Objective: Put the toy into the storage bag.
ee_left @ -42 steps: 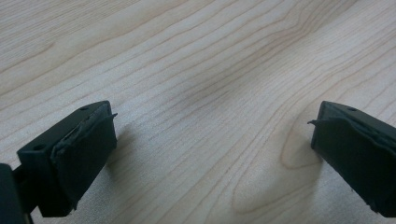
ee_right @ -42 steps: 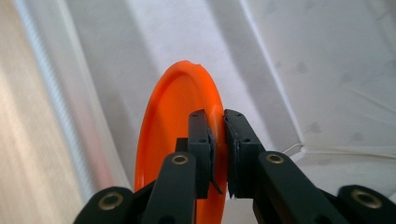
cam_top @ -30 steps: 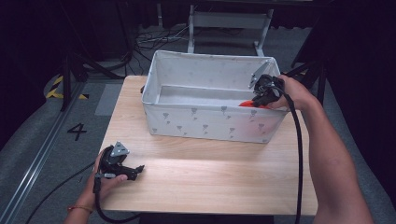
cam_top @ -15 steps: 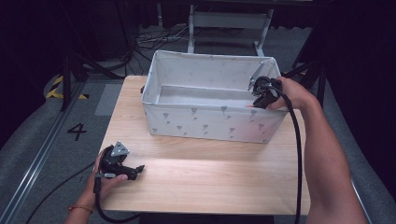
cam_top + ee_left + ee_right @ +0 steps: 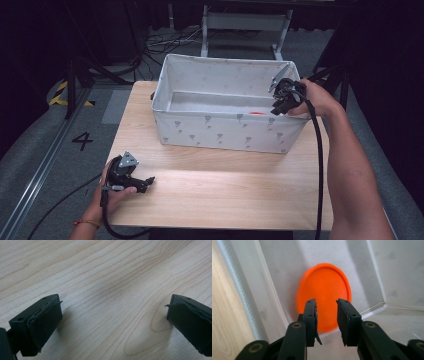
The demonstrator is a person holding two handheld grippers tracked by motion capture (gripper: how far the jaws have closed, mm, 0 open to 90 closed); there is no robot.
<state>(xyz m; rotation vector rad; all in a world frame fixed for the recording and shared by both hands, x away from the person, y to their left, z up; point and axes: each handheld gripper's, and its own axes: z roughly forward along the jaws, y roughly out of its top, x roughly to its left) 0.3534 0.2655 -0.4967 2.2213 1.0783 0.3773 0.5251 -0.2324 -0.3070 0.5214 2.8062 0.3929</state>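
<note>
Inside one white bin [image 5: 220, 130], upper centre, lies one orange disc [image 5: 324, 295]; two grippers, left [image 5: 112, 322] and right [image 5: 326, 315], both gape empty.

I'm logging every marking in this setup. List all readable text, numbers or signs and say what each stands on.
"4": a dark numeral on the grey floor, left of the wooden table.
The white fabric bin carries small grey printed motifs, a pattern and not lettering.
The orange disc in the bin is plain, with no print.
</note>
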